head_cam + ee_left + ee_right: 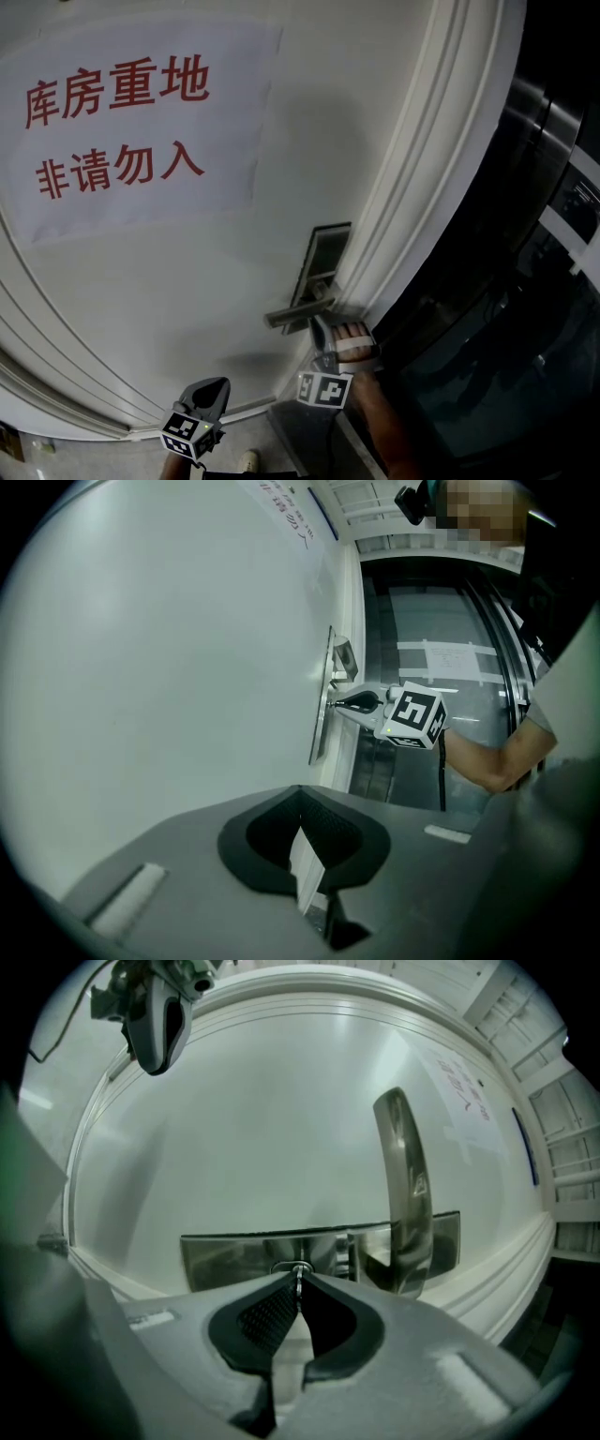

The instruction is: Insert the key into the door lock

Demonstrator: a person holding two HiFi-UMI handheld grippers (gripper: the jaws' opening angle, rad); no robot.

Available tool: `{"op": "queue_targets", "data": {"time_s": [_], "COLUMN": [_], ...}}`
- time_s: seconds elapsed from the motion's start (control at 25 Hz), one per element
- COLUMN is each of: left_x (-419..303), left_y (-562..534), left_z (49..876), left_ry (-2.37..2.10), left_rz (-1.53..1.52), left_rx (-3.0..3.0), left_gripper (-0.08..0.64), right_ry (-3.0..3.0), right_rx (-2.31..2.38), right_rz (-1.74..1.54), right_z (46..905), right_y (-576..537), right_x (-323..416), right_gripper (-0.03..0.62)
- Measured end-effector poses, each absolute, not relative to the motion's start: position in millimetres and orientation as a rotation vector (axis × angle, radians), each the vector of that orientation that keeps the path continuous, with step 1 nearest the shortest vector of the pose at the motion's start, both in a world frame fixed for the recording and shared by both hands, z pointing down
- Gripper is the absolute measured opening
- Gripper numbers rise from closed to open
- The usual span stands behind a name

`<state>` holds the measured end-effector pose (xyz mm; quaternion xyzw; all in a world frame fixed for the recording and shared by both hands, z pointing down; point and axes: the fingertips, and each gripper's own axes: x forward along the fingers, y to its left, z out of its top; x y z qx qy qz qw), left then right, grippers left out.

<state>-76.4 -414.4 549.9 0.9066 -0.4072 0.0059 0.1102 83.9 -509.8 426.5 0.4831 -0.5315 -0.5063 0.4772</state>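
- Right gripper [298, 1290]: jaws clamped on the key [299, 1278], its tip at the keyhole [291, 1267] of the lock plate [234, 1252].
- Left gripper [300, 797]: jaws together, empty, apart from the door [169, 667].

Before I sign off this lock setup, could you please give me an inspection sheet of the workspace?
Surface: white door with a paper sign in red print.
Job's things: key with its tip at the keyhole of the lock plate, depth unclear; handle beside it.
Clutter: nothing seen.
Grippers: right gripper shut on key; left gripper shut, empty, away from the lock.
Cables: nothing seen.
Surroundings: dark glass panels right of the door frame.
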Motion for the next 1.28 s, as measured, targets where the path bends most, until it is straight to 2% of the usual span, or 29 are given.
{"op": "queue_targets", "data": {"time_s": [1.12, 1.28], "left_x": [-86, -92], "left_y": [-395, -392], "left_z": [532, 533], "left_ry": [-1.268, -1.286], "left_rz": [-0.011, -0.012], "left_rx": [2.669, 2.656], "left_gripper": [0.003, 0.003], "right_ry": [-1.346, -1.361], "right_rx": [1.251, 1.266], "right_rz": [-1.249, -1.194], "right_z": [426, 430], "right_y": [-513, -516], "right_x": [87, 93], "right_gripper": [0.014, 0.038]}}
